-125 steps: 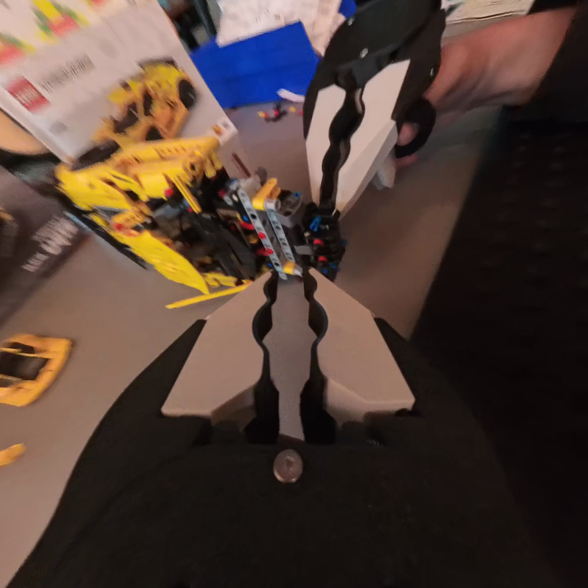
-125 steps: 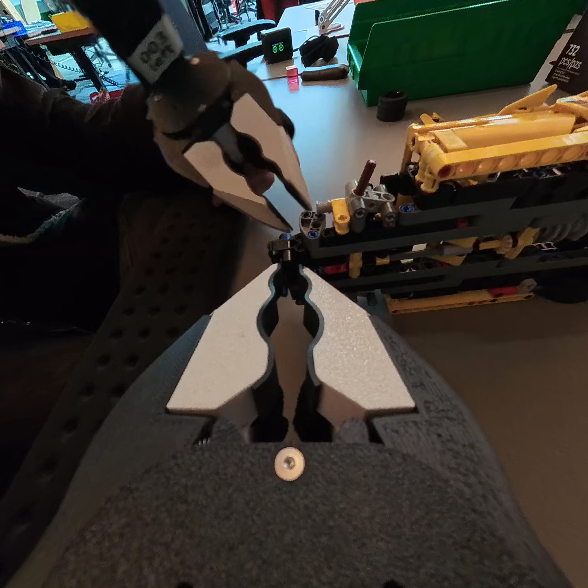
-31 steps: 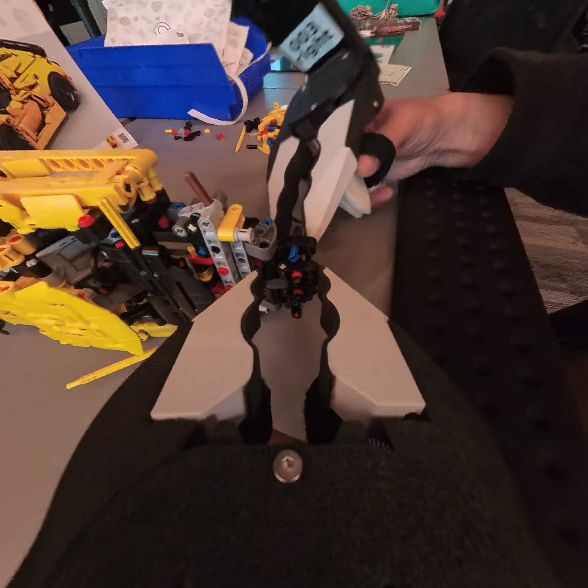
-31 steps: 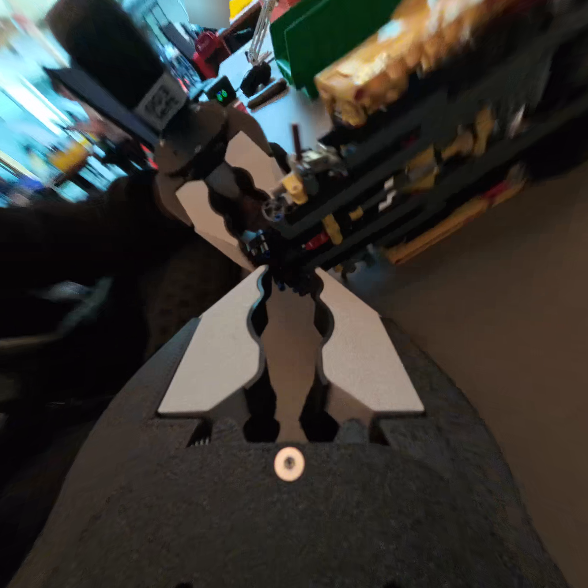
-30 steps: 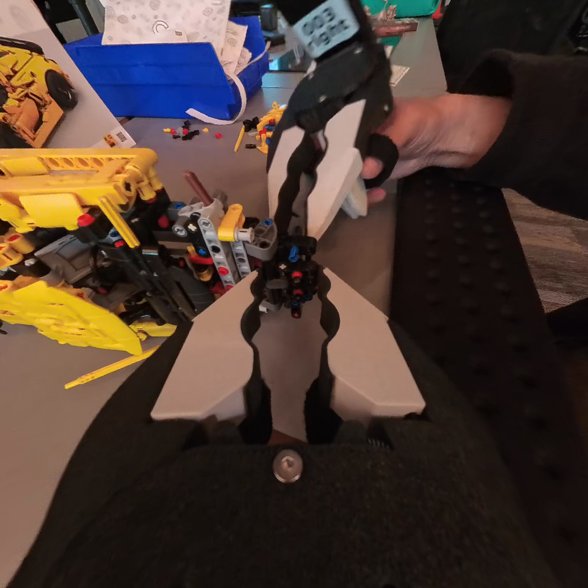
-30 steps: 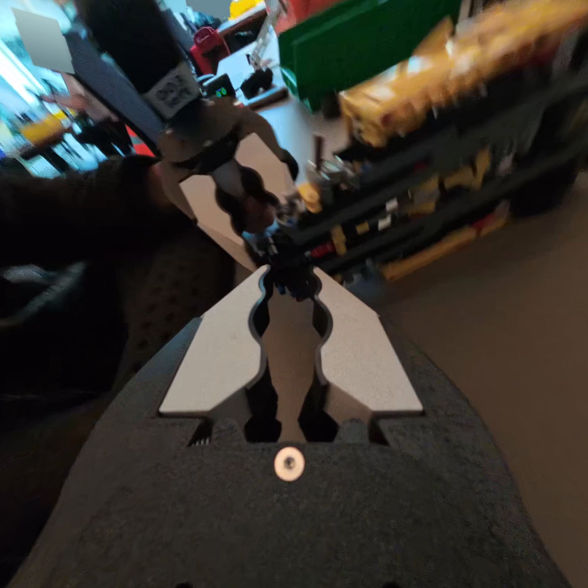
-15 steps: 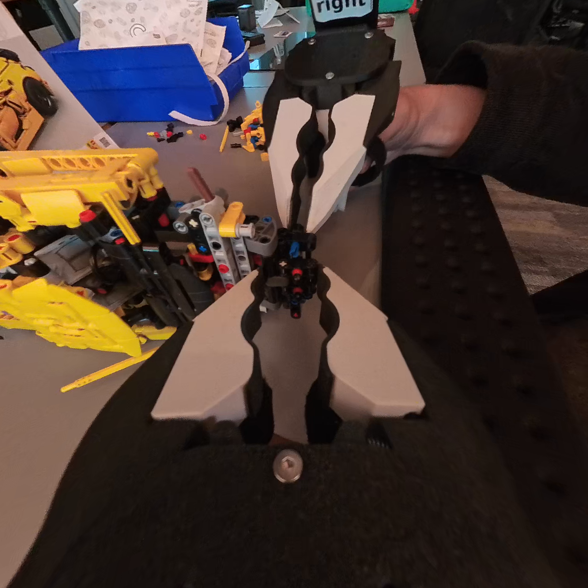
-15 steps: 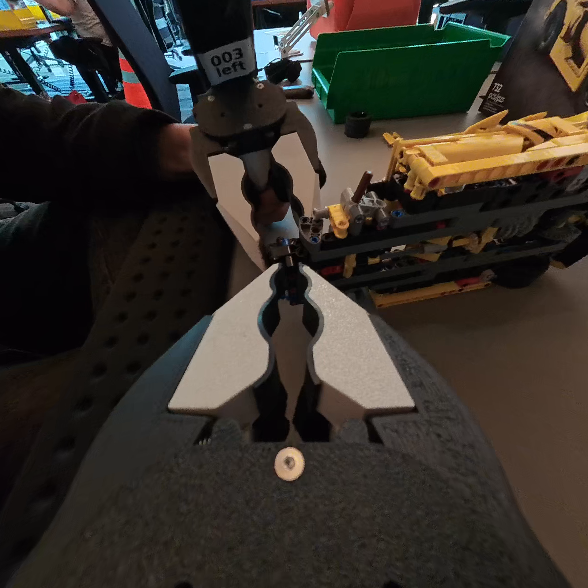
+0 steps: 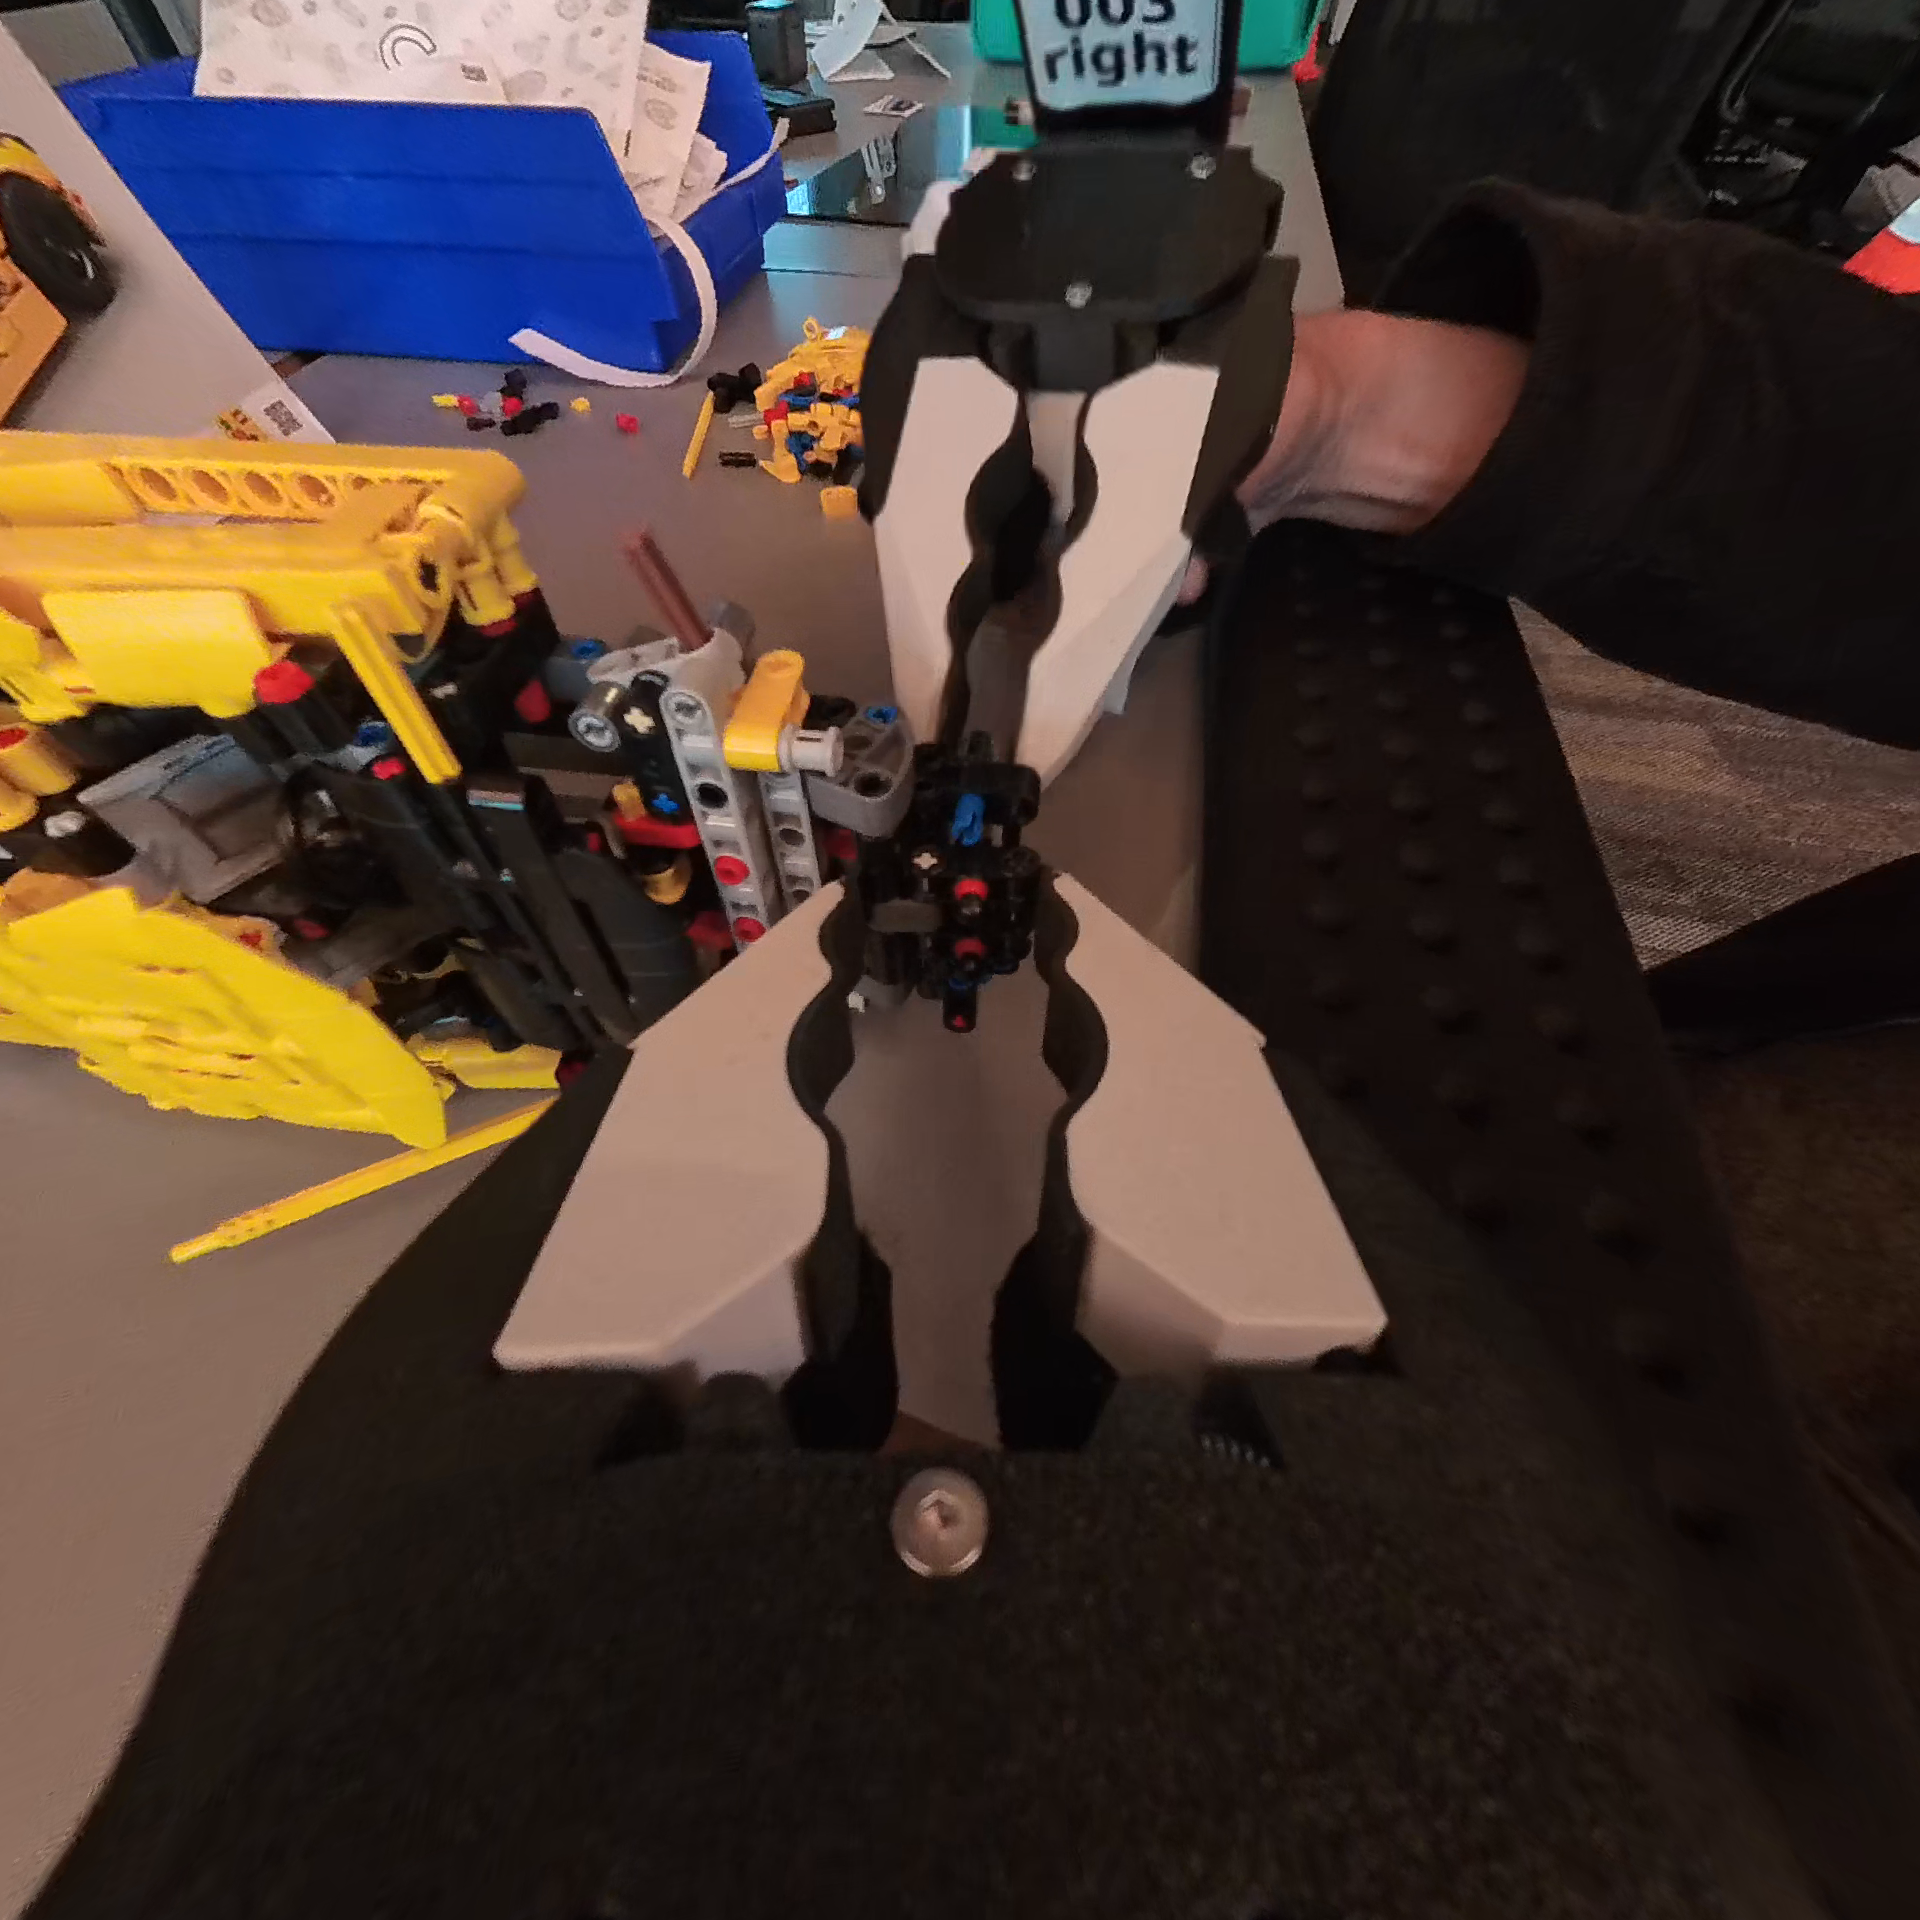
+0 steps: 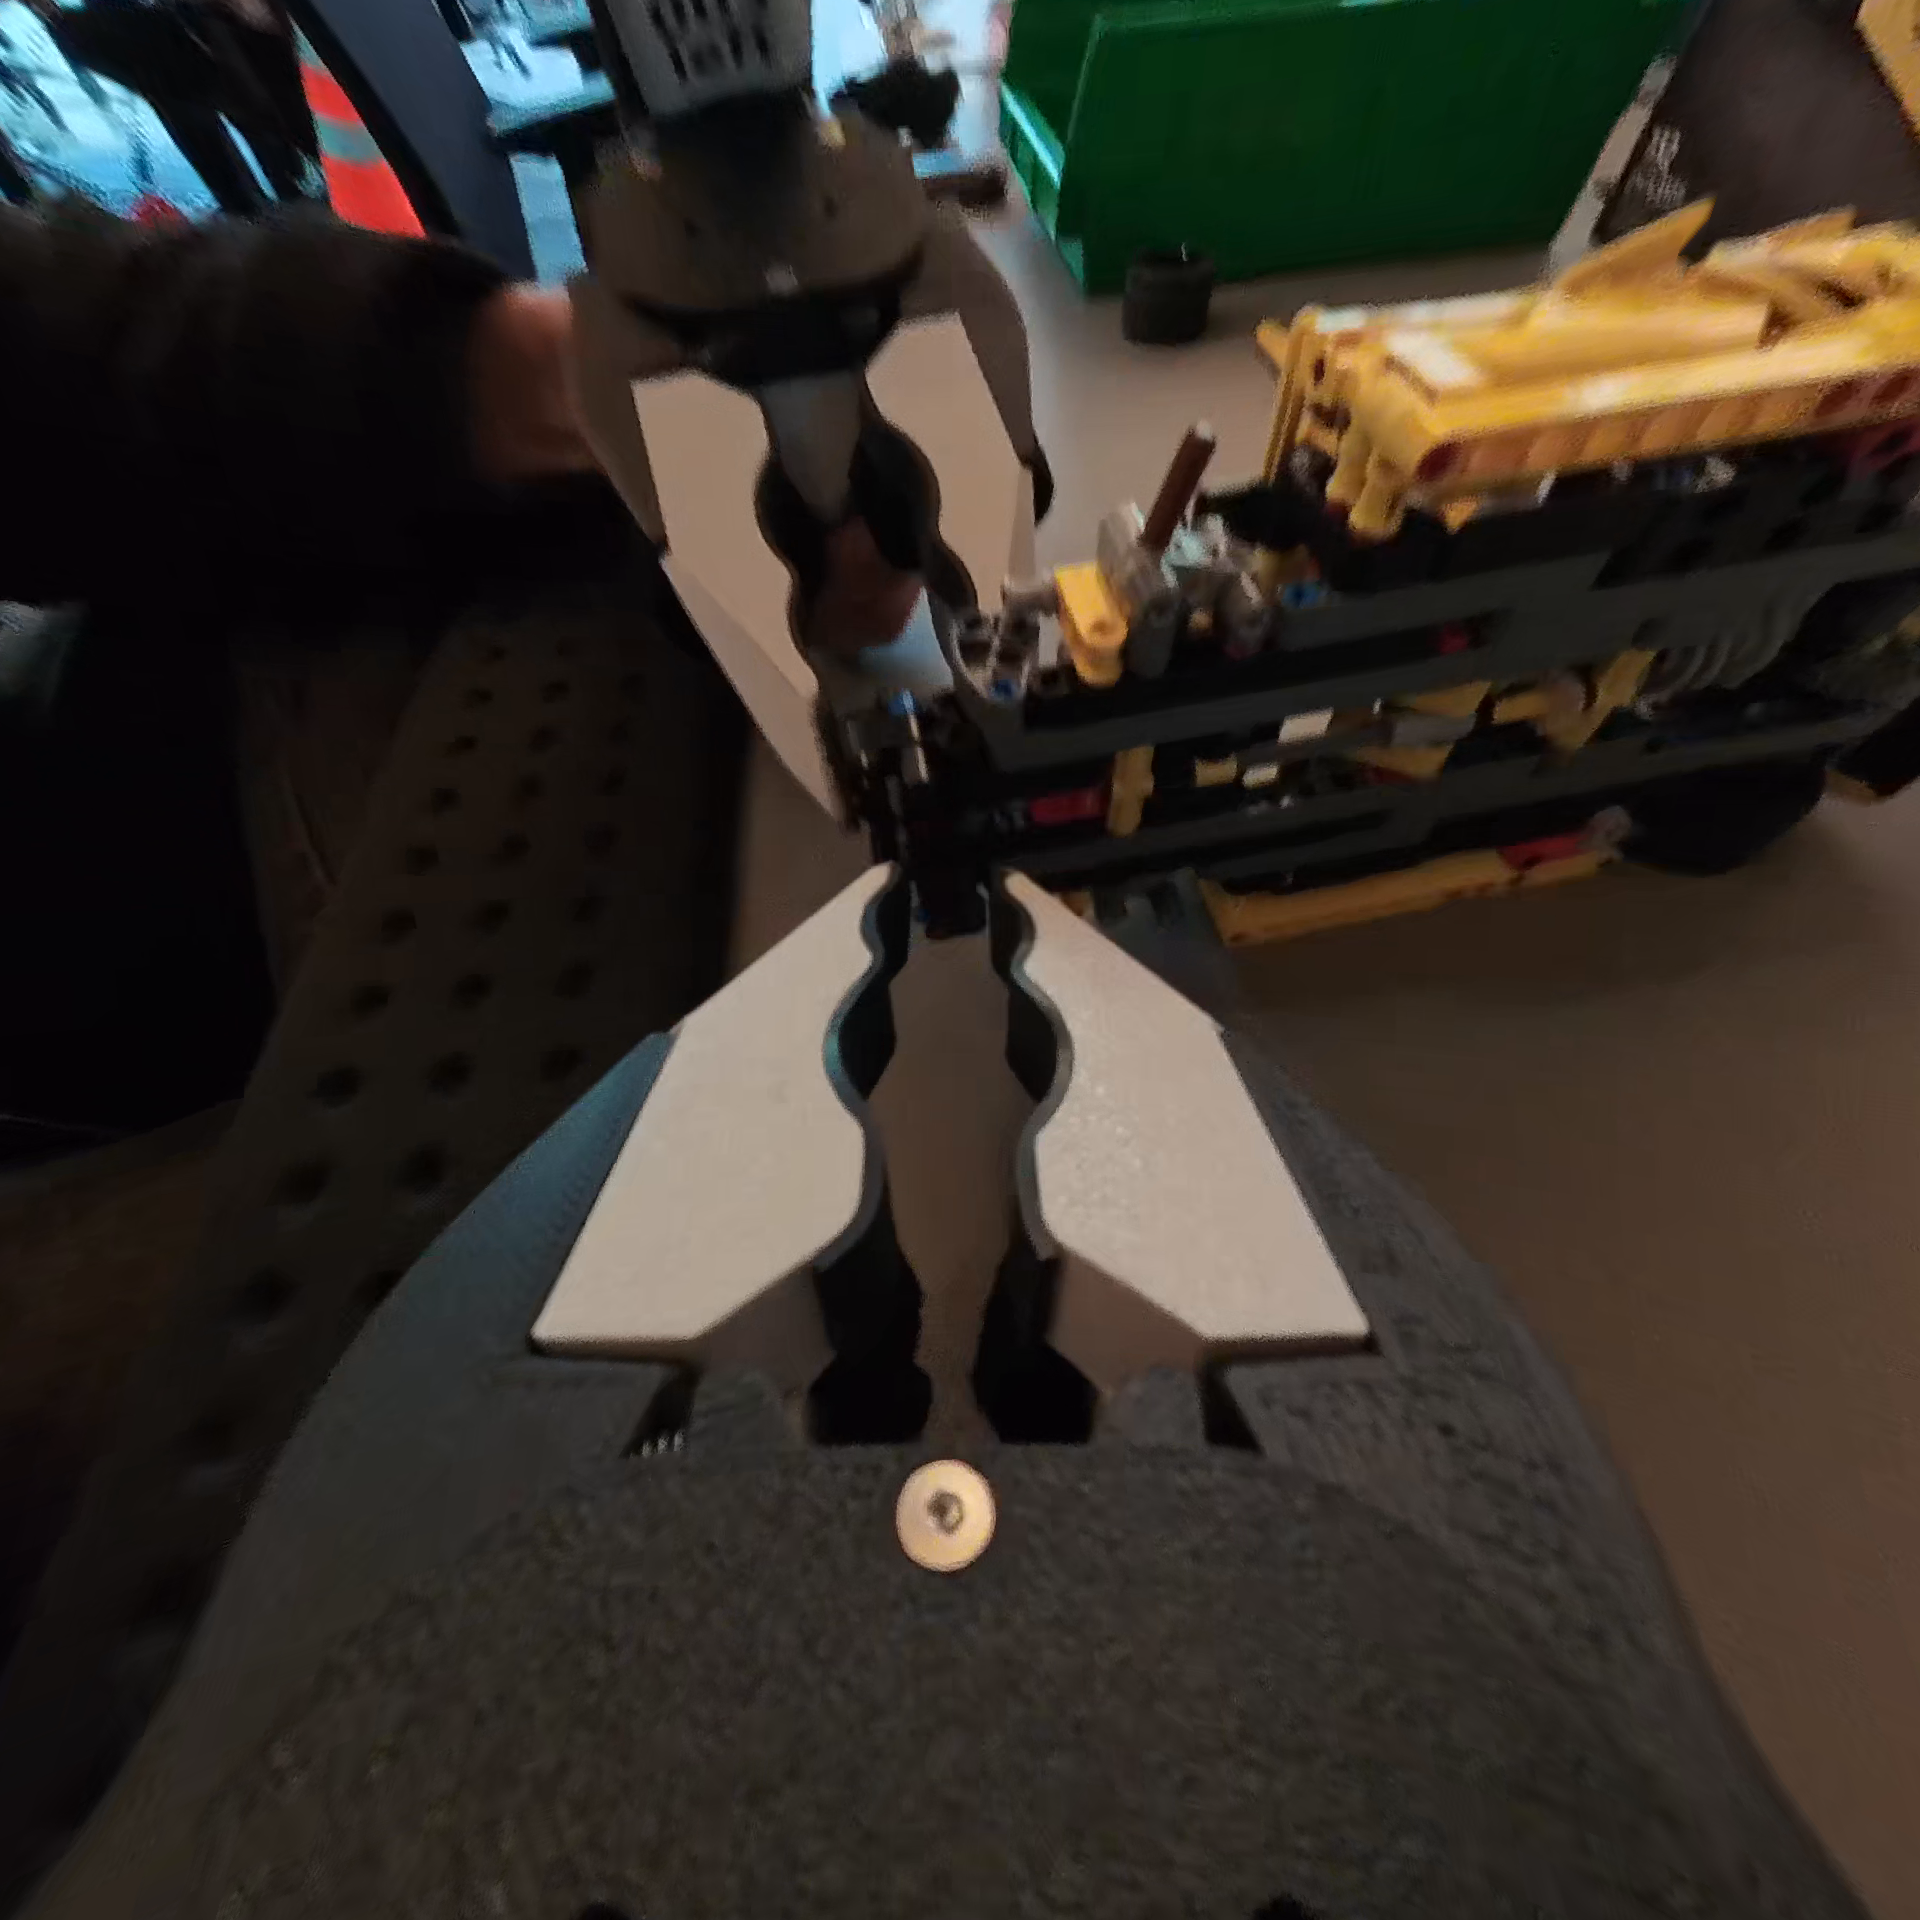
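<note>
A yellow and black toy-brick vehicle model [image 9: 312, 779] lies on the grey table and also shows in the right wrist view [image 10: 1455, 623]. At its near end sits a small black block with red and blue pins [image 9: 956, 894]. My left gripper [image 9: 940, 899] is shut on this block from the near side. My right gripper [image 9: 977, 732] comes from the far side, held by a hand [image 9: 1371, 426], with its tips closed on the top of the same block. In the right wrist view my right gripper [image 10: 948, 878] pinches the black block [image 10: 940, 904], and the left gripper [image 10: 862, 790] meets it from opposite.
A blue bin with papers [image 9: 416, 229] stands at the back, with loose small bricks [image 9: 800, 416] in front of it. A thin yellow rod [image 9: 353, 1184] lies near the model. A black perforated mat [image 9: 1403, 935] lies on the right. A green bin [image 10: 1351, 135] and a black tyre [image 10: 1169, 281] stand behind. My left and right fingertips are right by each other.
The right gripper has swung from tilted to straight opposite the left one, still on the black block. The left gripper has kept its hold. The right view is now blurred by motion.
</note>
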Available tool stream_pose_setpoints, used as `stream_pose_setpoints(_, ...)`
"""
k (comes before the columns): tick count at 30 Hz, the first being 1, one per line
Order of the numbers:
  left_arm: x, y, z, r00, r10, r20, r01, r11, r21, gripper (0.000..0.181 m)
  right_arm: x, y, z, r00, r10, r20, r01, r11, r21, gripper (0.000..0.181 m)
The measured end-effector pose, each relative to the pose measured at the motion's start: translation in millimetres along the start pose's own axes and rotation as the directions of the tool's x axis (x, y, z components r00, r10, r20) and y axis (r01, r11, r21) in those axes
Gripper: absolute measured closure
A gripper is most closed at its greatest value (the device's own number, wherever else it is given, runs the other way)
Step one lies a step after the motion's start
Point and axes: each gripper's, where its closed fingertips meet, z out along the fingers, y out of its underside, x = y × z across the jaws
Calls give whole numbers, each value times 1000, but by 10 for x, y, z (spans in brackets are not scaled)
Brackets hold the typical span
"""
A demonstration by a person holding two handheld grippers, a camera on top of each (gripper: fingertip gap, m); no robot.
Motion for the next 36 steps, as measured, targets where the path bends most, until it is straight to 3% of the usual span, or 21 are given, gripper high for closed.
stream_pose_setpoints(2, 0, 0, 1, 1000, 1, 1, -1, 1000, -1, 149, -50, 83, 43, 999, 33, 36, -31, 998, -51, 165)
stream_pose_setpoints(5, 2, 1, 1, 1000, -20, -11, 20, 1000, -1, 149, -81, 19, 75, 998, 21, 55, -20, 1000, -21, 160)
stream_pose_setpoints(12, 10, 8, 1, 995, -74, -64, 73, 997, -9, 148, -16, 3, 113, 997, -63, 39, 64, 997, -32, 169)
stream_pose_setpoints(17, 15, 39, 3, 997, 68, -36, -70, 997, -38, 148, -42, 26, 113, 993, -71, 93, 77, 995, -62, 174)
stream_pose_setpoints(21, 23, 63, -41, 991, 107, -82, -114, 989, -90, 149, -61, 20, 78, 991, -67, 113, 73, 996, -49, 174)
stream_pose_setpoints(31, 68, 88, -100, 982, 131, -135, -145, 984, -103, 149, -122, 12, 33, 986, -30, 165, 36, 999, -38, 174)
stream_pose_setpoints(34, 15, 116, -194, 988, 103, -113, -115, 987, -110, 149, -44, -105, -120, 986, 70, 153, -74, 997, 22, 175)
stream_pose_setpoints(36, 21, 119, -192, 991, 103, -91, -112, 988, -106, 149, -77, -97, -90, 989, 29, 143, -32, 999, 18, 175)
